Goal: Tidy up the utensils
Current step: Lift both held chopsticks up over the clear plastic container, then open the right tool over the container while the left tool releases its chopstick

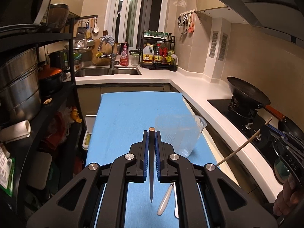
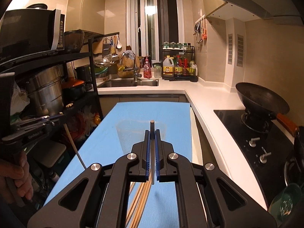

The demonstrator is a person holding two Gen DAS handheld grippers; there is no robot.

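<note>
In the left wrist view my left gripper is shut on a dark chopstick that hangs point-down above the blue mat. A clear plastic cup stands on the mat just ahead to the right. Two white spoons lie on the mat below. My right gripper is shut on a pale chopstick, held upright in front of the cup. Several wooden chopsticks lie on the mat beneath it. Each gripper also shows at the other view's edge: right gripper, left gripper.
A black shelf rack with steel pots stands left of the mat. The white counter runs along the right, with a wok on the stove. The sink and a bottle rack are at the back.
</note>
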